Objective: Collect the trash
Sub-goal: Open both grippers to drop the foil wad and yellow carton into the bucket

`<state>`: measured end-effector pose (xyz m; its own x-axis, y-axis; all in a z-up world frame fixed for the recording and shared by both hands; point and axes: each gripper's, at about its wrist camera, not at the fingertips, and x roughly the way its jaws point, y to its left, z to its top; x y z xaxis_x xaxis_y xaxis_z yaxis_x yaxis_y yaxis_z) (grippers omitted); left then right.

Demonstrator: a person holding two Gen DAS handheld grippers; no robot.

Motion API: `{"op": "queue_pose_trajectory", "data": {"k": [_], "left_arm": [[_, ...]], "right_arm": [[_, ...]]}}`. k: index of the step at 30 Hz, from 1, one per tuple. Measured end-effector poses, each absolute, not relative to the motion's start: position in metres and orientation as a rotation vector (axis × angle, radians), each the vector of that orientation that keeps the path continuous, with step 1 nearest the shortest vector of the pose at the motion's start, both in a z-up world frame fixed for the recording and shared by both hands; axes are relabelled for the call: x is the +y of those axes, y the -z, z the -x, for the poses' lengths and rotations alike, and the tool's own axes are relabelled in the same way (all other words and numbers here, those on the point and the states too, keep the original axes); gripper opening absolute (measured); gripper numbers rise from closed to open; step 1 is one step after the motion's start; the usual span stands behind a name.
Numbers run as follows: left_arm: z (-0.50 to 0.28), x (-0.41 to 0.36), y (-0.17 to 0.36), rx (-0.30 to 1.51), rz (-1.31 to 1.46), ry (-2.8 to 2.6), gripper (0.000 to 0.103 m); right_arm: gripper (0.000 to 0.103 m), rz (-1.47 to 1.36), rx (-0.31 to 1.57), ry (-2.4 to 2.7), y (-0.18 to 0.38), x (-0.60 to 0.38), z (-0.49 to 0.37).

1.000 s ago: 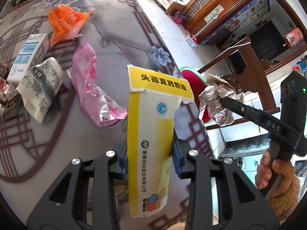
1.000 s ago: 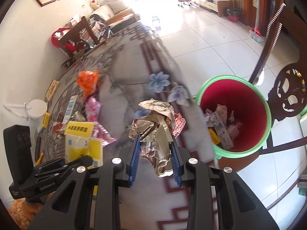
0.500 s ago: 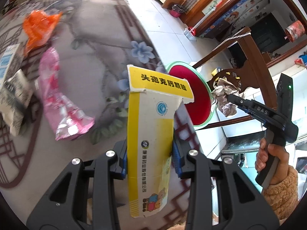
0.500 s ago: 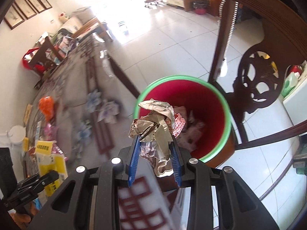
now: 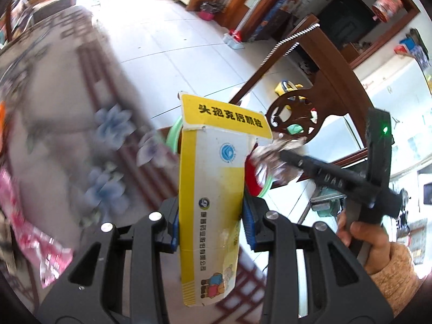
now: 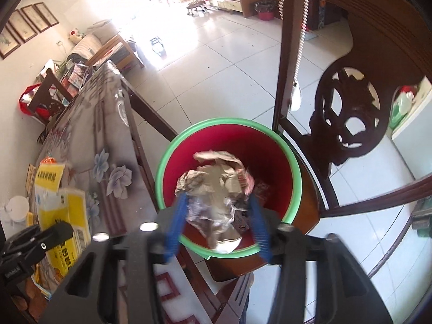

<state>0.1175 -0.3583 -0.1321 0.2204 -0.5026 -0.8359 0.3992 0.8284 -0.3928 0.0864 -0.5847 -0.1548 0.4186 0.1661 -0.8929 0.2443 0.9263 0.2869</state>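
Now, in the left wrist view, the left gripper (image 5: 210, 216) squeezes a tall yellow and white box (image 5: 213, 197) between its blue pads (image 5: 249, 222), so the fingers are closed tight on both sides of it. The box stands up straight past the fingertips. Behind the box, a bit of the green bin rim (image 5: 172, 137) peeks out, and to the right the right gripper (image 5: 280, 154) carries a crumpled paper ball (image 5: 272, 159). To do this step well, I think the box should wait its turn and stay held firmly until it is right over the bin. In the right wrist view, the right gripper (image 6: 216, 224) has its fingers spread wide apart, and the paper ball (image 6: 216, 189) sits between the pads; the picture is blurry, so I cannot tell if they touch it. The red bin (image 6: 270, 148) is right under and ahead of the fingertips, so I think the ball should fall straight in. The box (image 6: 58, 202) shows to the left, beside the table (image 6: 89, 124).
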Motion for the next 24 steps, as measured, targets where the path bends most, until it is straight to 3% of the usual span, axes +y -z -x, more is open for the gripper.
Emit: {"op": "queue_pose_trajectory", "data": {"k": [5,8,13,24], "left_arm": [[-0.135,-0.397,0.129,1.160,0.025,0.690,0.034],[-0.144,-0.413,0.132,1.147,-0.001,0.699,0.034],[-0.153,-0.424,0.141,1.146,-0.003,0.682,0.048],[-0.133,-0.364,0.126,1.132,0.111,0.615,0.054]], "right_arm": [[0.059,-0.378,1.145,0.093,0.150,-0.592,-0.081],[0.068,-0.361,1.129,0.118,0.145,-0.595,-0.076],[0.068,-0.313,1.111,0.163,0.136,-0.600,-0.066],[0.068,-0.276,1.093,0.171,0.120,-0.575,-0.047]]}}
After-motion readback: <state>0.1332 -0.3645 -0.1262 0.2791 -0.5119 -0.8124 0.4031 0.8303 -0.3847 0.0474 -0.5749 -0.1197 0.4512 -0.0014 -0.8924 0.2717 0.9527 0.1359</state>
